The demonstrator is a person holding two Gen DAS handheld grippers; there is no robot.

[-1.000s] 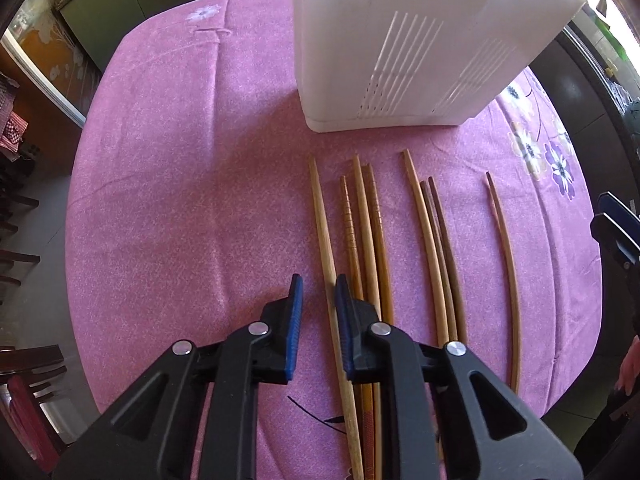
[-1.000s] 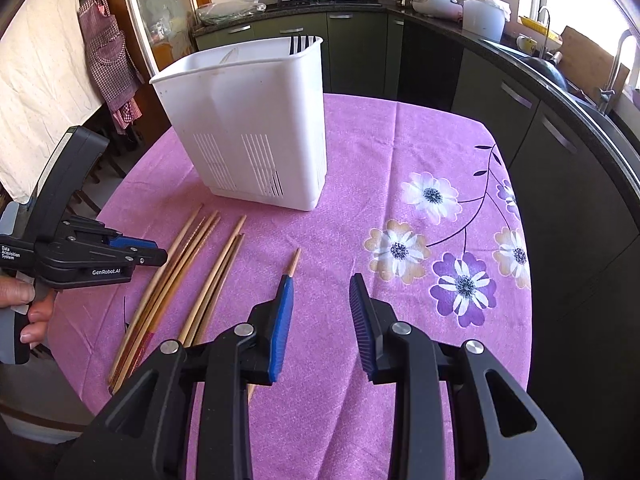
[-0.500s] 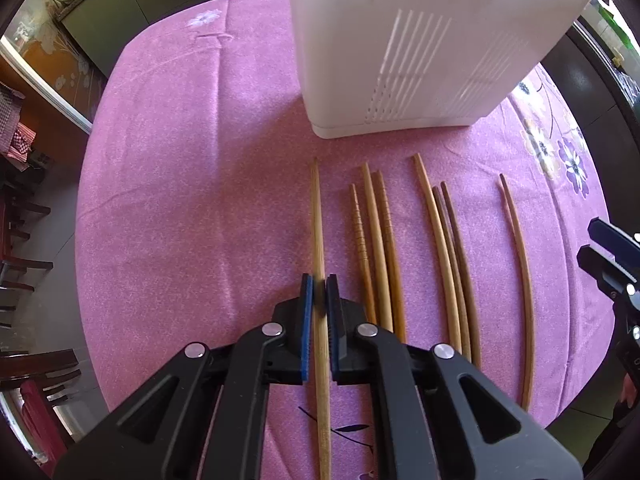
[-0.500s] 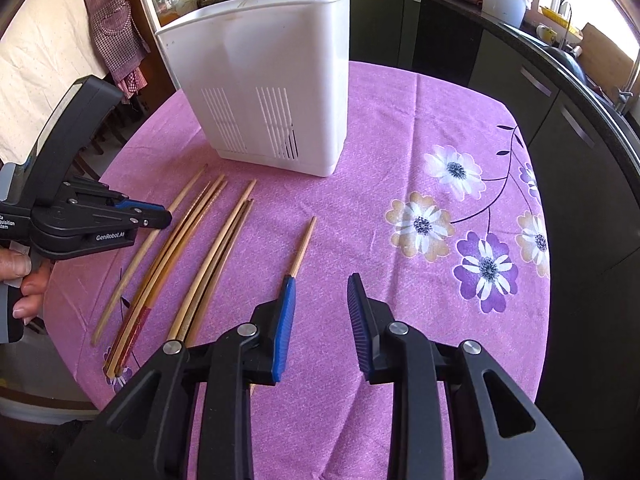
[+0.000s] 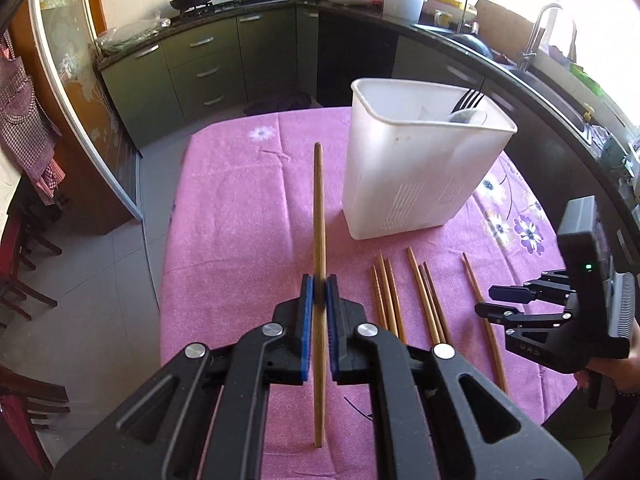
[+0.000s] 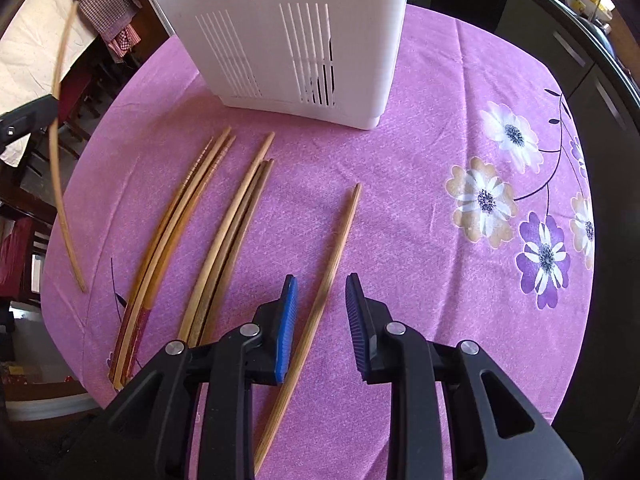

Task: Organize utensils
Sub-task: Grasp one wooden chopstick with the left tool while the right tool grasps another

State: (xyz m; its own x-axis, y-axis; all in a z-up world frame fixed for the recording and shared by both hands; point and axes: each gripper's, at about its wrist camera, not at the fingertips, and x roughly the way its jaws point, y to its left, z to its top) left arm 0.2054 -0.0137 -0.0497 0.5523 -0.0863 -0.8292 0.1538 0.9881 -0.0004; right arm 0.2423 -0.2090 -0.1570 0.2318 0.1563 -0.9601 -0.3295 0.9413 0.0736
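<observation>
My left gripper (image 5: pixel 319 280) is shut on a long wooden chopstick (image 5: pixel 319 216) and holds it lifted above the table, pointing toward the white utensil basket (image 5: pixel 416 176). That chopstick also shows at the left of the right wrist view (image 6: pixel 60 152). My right gripper (image 6: pixel 322 280) is open, low over the table, with a single chopstick (image 6: pixel 332 264) lying between its jaws. Several more chopsticks (image 6: pixel 224 216) lie in two bundles to its left. The basket (image 6: pixel 288 36) stands just behind them and holds a fork and a spoon (image 5: pixel 468 114).
The table wears a purple cloth with flower prints (image 6: pixel 488 200). Its front edge is close below both grippers. Dark kitchen cabinets (image 5: pixel 208 68) and a counter with a sink (image 5: pixel 540 60) ring the table. Chairs (image 5: pixel 24 280) stand at the left.
My left gripper closed on the leftmost chopstick and lifted it off the table. My right gripper dropped lower and moved over the single rightmost chopstick, still open.
</observation>
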